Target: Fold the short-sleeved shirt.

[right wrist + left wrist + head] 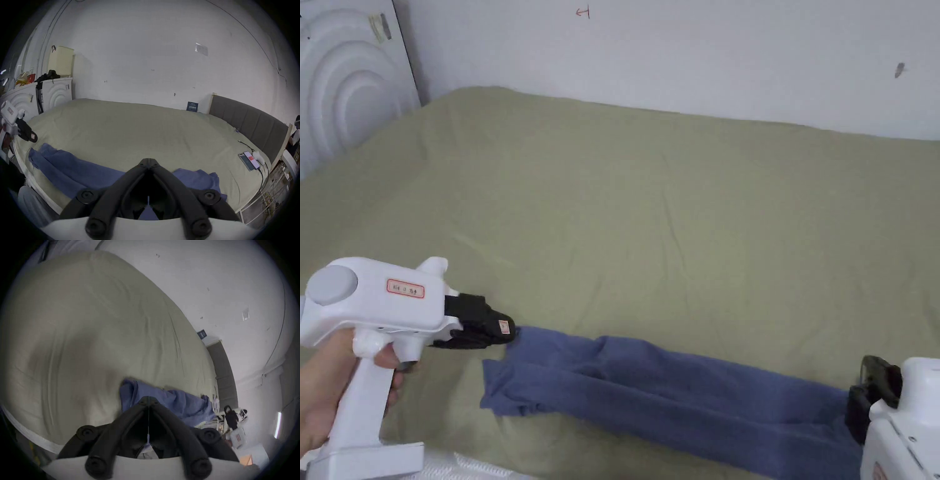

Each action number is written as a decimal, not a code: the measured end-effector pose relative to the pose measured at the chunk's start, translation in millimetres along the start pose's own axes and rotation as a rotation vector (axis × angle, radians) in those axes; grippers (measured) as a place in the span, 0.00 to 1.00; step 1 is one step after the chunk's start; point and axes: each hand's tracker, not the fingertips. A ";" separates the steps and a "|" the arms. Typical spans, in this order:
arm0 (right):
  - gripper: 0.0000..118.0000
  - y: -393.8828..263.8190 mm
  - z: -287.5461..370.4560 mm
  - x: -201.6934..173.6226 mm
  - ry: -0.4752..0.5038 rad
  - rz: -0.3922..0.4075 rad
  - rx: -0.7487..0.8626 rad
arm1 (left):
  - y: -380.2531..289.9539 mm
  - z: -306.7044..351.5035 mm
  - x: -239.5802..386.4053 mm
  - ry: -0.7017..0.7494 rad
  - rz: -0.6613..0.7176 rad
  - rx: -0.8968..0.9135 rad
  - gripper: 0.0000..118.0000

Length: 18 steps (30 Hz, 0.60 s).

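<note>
The blue short-sleeved shirt [675,400] lies on the green bed [644,206] as a long narrow strip along the near edge. My left gripper [507,328] hovers at the strip's left end, jaws shut with nothing between them. In the left gripper view its closed tip [148,397] sits in front of the shirt [175,400]. The right gripper view shows that gripper [33,138] slightly above and clear of the cloth [73,167]. My right gripper [860,400] is at the strip's right end, its tip [148,159] shut and empty over the shirt.
White cabinets [344,94] stand at the bed's far left against the wall. A grey headboard [251,123] closes off the right side. A phone [250,160] on a cable lies on the bed near the headboard. A person [295,138] is beyond it.
</note>
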 end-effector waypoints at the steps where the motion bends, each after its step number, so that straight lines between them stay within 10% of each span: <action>1: 0.00 0.5 -2.9 -4.7 0.001 0.001 -0.002 | -0.6 -5.7 -2.0 -0.026 -0.004 -0.040 0.15; 2: 0.00 1.0 -4.7 -7.2 0.006 0.001 -0.004 | -1.7 -9.0 -3.0 -0.027 -0.015 -0.061 0.30; 4: 0.00 1.8 -7.1 -10.0 0.016 0.001 -0.010 | 1.2 -12.5 -11.1 -0.067 -0.018 -0.072 0.99; 18: 0.00 7.2 -14.3 -12.7 0.043 -0.032 -0.041 | -2.0 -53.9 -3.4 -0.128 -0.002 -0.188 0.84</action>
